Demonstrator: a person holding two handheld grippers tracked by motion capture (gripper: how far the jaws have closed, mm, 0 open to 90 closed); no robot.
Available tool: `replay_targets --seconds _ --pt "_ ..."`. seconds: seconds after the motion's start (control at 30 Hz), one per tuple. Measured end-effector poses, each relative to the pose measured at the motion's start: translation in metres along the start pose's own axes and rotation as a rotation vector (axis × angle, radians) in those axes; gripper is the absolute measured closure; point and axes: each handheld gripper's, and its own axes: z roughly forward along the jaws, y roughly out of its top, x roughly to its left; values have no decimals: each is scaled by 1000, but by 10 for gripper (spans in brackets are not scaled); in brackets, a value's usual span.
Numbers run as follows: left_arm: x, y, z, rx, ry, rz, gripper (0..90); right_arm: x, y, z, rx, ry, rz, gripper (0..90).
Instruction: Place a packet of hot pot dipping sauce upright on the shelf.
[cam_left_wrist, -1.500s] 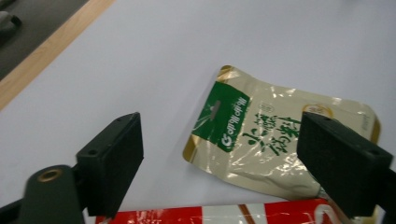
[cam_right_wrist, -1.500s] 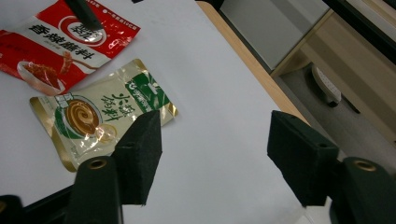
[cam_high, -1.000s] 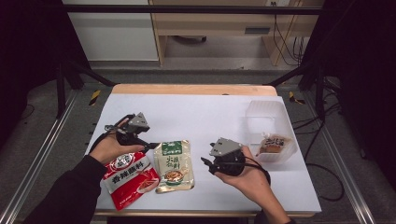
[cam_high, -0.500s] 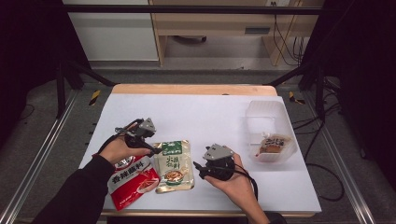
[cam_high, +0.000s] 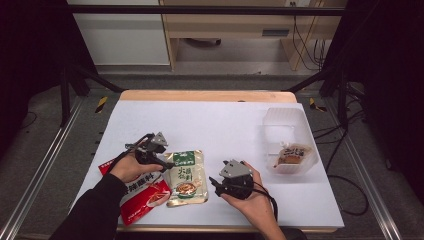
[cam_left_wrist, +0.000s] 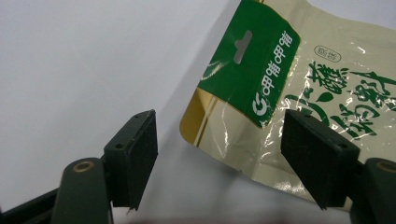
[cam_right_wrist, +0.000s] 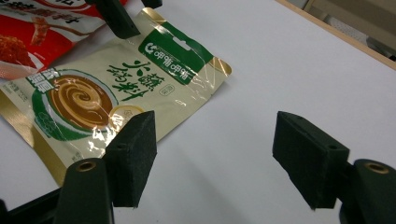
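A cream sachet with a green top (cam_high: 187, 177) lies flat near the table's front edge, partly over a red sachet (cam_high: 142, 195). My left gripper (cam_high: 166, 162) is low at the green sachet's top left corner. In the left gripper view that corner (cam_left_wrist: 247, 70) lies between my gripper's (cam_left_wrist: 217, 158) pads, untouched; the jaws have just been closing. My right gripper (cam_high: 215, 185) sits just right of the sachet, pointing left. Its (cam_right_wrist: 215, 158) jaws have just been opening and stand wide over bare table, with the sachet (cam_right_wrist: 116, 88) beyond the left pad.
A clear plastic box (cam_high: 285, 117) stands at the right of the white table (cam_high: 225, 125) with a small brown packet (cam_high: 291, 155) inside. The wooden far edge (cam_high: 205, 95) and metal frame rails border the table.
Both hands have sunk toward the table and drawn slightly nearer, ending on either side of the green sachet. The sachets and the box have not moved.
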Motion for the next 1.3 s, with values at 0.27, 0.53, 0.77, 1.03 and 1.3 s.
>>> replay_targets --seconds 0.27,0.53,0.77,1.03,1.3 --pt "2 -1 3 -7 -24 -15 308 -3 -3 0 15 -16 -6 300" --pt "1 -1 4 1 -55 -7 368 -3 -4 -2 11 -16 -3 299" --pt "-4 0 -4 -22 -62 -2 421 -2 -3 -2 10 -13 -5 299" --pt "-12 2 -18 -38 -109 38 494 -2 -4 1 23 -5 -2 296" --pt "-16 0 -14 -21 -132 38 546 -1 -6 4 41 12 -10 297"
